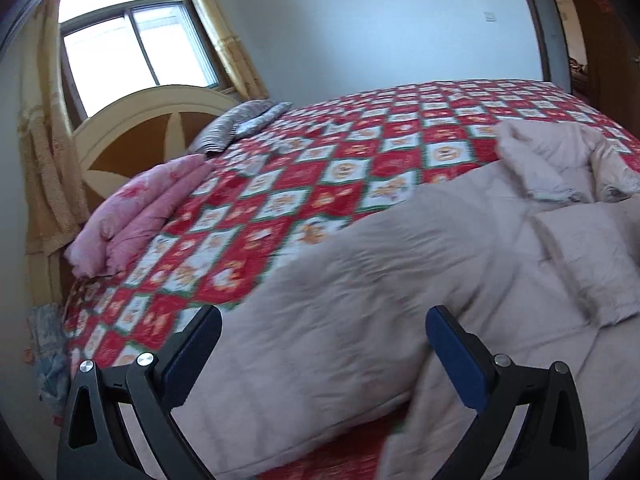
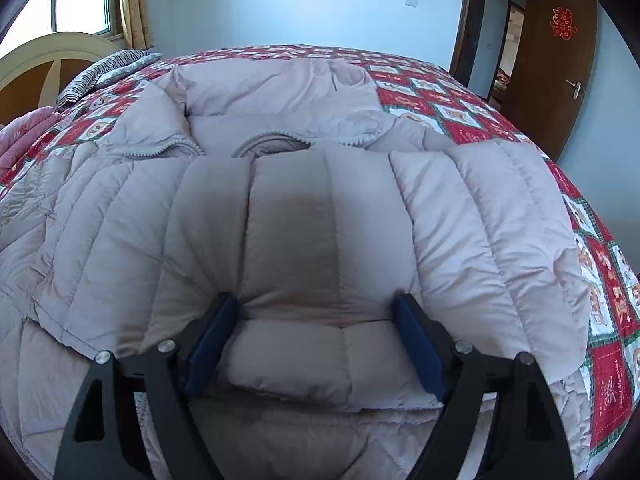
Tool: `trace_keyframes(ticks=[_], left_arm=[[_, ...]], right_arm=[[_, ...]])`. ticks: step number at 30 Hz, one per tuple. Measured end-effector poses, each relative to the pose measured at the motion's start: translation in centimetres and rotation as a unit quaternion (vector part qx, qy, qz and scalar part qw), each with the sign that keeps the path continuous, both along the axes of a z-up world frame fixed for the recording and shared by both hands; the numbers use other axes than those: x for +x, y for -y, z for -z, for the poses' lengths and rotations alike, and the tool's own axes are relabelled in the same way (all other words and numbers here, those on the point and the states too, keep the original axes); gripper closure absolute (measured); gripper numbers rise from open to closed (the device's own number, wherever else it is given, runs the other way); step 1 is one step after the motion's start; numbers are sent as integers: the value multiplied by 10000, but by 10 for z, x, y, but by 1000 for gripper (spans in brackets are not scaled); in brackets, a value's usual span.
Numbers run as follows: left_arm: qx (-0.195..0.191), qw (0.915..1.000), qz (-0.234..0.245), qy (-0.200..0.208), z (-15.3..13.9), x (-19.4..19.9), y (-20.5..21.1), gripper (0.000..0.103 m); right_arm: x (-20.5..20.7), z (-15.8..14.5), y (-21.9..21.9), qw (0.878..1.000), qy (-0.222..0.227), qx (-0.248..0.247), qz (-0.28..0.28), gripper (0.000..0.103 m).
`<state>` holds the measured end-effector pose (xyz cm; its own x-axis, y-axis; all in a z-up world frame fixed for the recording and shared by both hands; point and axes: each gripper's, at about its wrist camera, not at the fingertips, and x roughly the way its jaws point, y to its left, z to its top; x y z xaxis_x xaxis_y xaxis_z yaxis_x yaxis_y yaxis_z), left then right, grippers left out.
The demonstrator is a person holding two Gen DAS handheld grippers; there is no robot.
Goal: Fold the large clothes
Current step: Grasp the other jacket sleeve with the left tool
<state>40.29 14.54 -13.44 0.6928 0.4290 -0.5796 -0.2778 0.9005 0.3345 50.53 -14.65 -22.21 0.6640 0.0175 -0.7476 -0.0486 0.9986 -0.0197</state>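
Observation:
A large pale beige puffer jacket lies spread on the bed, hood at the far end, zipper partly undone. My right gripper points down onto it, jaws wide. A puffy folded panel sits between its blue pads, which flank it without squeezing. In the left wrist view the same jacket is blurred, with a bunched part at the right. My left gripper hovers open above the jacket's edge, with nothing gripped.
A red, white and green patchwork quilt covers the bed. A folded pink blanket and a striped pillow lie by the headboard. An open brown door stands at the right.

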Motion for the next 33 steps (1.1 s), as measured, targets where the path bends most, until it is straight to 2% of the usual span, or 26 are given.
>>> trace_keyframes(ticks=[3, 5, 8, 11, 13, 15, 16, 18, 20, 21, 25, 29, 33], left_arm=[[429, 9964, -737, 40, 5, -44, -72, 1], [491, 9903, -1296, 47, 12, -74, -119, 1], [11, 9819, -1884, -210, 29, -107, -180, 1], [-698, 9734, -2167, -273, 46, -127, -211, 1], [-1079, 9705, -2147, -175, 53, -130, -213, 1], [-1134, 9733, -1993, -76, 56, -126, -201, 4], [-1060, 9768, -1861, -66, 56, -121, -190, 11], [-918, 9830, -1580, -163, 61, -109, -176, 75], [-904, 9849, -1458, -237, 61, -103, -171, 91], [-882, 9863, -1384, -184, 59, -103, -168, 96], [-750, 9893, -1246, 83, 31, -111, -173, 98], [-480, 9918, -1042, 563, -18, -121, -174, 98], [-143, 9922, -636, 1067, -72, -116, -147, 98]], right_arm=[[-1, 0, -1, 10000, 20, -26, 6, 18], [-2, -1, -1, 10000, 39, -54, 12, 18], [-3, -1, -1, 9999, 54, -101, 21, 17], [-4, -1, -3, 9998, 66, -182, 48, 16], [-4, -1, -3, 9997, 73, -211, 67, 16], [-5, -1, -3, 9997, 84, -233, 86, 15], [-6, -2, -3, 9996, 89, -248, 110, 15], [-7, -2, -3, 9995, 105, -269, 133, 14], [-7, -2, -3, 9995, 112, -264, 139, 14], [-7, -2, -2, 9996, 108, -241, 139, 14], [-9, -5, 5, 9999, 107, -9, 102, 14], [-23, -16, 17, 9995, 165, 257, -34, 15], [-42, -33, 32, 9986, 402, 338, 29, 15]])
